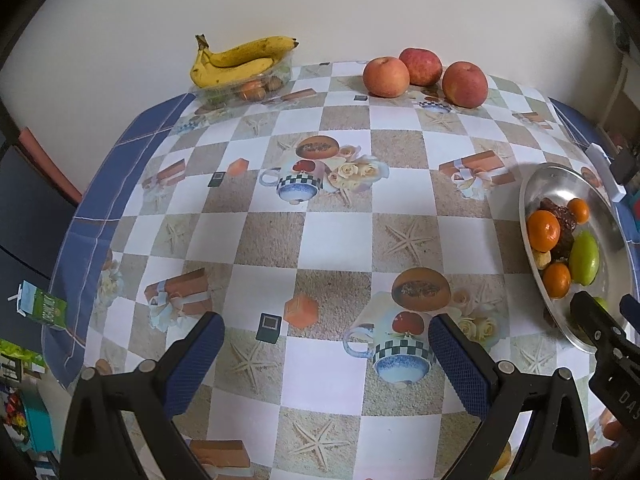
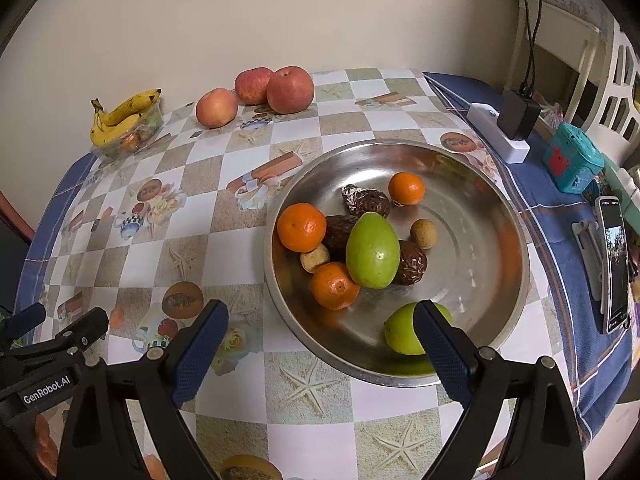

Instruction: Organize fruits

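Bowl [image 2: 500, 208] near tablecloth's [image 2: 248, 392] right edge

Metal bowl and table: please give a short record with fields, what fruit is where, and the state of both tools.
bowl: metal bowl, on the right of the table
in bowl: three oranges, two green fruits, dark wrinkled fruits, two small tan ones
by wall: three apples
far left: bananas on a clear tray
left tool: open, empty
right tool: open, empty, at the bowl's near rim
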{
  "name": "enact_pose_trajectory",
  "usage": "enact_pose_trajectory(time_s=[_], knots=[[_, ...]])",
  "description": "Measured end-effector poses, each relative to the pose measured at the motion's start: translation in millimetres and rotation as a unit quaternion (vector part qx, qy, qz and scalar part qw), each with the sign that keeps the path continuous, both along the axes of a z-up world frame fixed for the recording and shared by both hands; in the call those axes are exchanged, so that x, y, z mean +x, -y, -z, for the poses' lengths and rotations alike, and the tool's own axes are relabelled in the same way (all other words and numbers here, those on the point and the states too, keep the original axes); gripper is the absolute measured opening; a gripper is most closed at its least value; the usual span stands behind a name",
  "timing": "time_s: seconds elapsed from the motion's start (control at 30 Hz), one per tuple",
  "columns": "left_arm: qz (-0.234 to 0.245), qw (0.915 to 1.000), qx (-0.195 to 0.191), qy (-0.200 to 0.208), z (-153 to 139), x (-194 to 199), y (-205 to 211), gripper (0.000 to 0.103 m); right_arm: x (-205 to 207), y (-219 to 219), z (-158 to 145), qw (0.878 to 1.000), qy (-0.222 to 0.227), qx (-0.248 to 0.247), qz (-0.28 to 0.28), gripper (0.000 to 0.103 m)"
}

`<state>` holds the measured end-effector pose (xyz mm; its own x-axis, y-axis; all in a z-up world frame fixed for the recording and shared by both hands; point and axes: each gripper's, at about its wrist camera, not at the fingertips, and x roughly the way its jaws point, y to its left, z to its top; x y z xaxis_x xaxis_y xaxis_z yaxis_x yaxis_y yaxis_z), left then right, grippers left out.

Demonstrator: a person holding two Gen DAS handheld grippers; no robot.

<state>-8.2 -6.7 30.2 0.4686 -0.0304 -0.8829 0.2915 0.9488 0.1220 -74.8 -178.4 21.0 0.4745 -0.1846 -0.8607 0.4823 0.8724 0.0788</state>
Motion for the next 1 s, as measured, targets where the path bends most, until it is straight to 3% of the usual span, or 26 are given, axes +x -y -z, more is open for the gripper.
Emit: enact_pose_trajectory(time_s=[1.0], knots=[[-0.014, 0.9997, -0.004, -0.021, 6.6, 4.5, -6.1, 0.103, 1.1, 0.8, 7.0, 1.0, -0.02, -0.005, -0.002, 0.094]])
